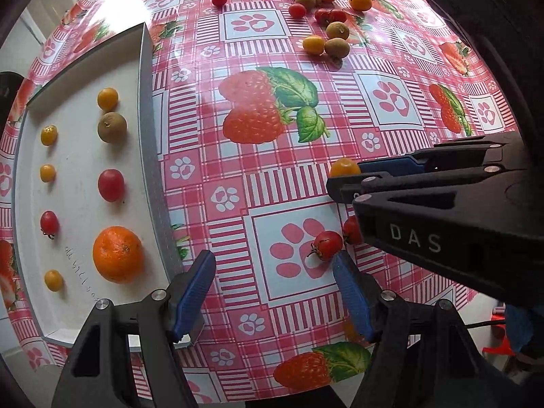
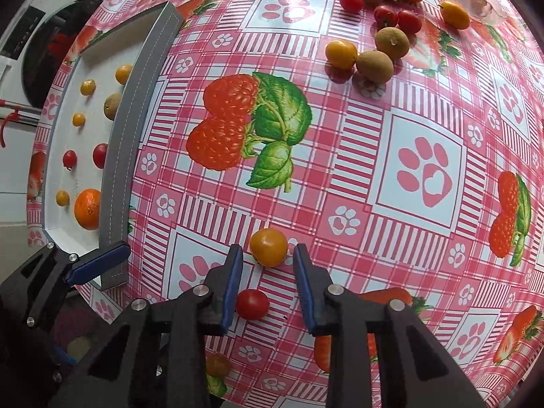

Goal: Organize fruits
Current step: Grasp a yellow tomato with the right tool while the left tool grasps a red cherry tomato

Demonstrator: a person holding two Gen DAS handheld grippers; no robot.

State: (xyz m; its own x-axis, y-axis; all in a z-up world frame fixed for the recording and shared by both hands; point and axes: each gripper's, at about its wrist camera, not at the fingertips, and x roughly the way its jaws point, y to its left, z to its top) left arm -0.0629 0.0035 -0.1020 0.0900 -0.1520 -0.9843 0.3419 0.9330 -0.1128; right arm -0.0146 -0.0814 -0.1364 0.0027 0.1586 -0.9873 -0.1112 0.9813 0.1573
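- Round tabletop (image 1: pixel 258 183) under a glossy pink-checked cloth with strawberry and paw prints; it fills both views.
- White shallow rectangular tray with a grey rim (image 1: pixel 149 102) sits at 9 o'clock in the left wrist view, on the cloth. It holds eight fruits in two columns.
- Left tool (image 1: pixel 273 258): blue-padded fingers spread wide, pointing down at the cloth. Nothing is gripped. Tray edge just off its 9 o'clock finger.
- Right tool (image 2: pixel 267 250): fingers drawn in narrow around the yellow cherry tomato (image 2: pixel 268 243) at their tips. Pads look to touch it on both sides. The tomato sits at cloth level, at 6 o'clock in the right wrist view, well apart from the tray.
- Loose fruit pile (image 1: pixel 319 0) at 1 o'clock in the left wrist view, far side of the cloth: brownish-green round fruits, dark plums, one mandarin, and red and yellow cherry tomatoes.
- Orange mandarin (image 1: pixel 118 254) in the tray, near end of the inner column. Beyond it in that column: a red tomato, a brownish-green fruit, a yellow tomato.
- Outer tray column: three small yellow tomatoes and one red.
- Red cherry tomato with stem (image 1: pixel 328 244) on the cloth, just beside the left tool's 3 o'clock finger. Can't tell if it touches.
- Second red cherry tomato (image 1: pixel 352 229) next to it, partly hidden under the right tool's body.
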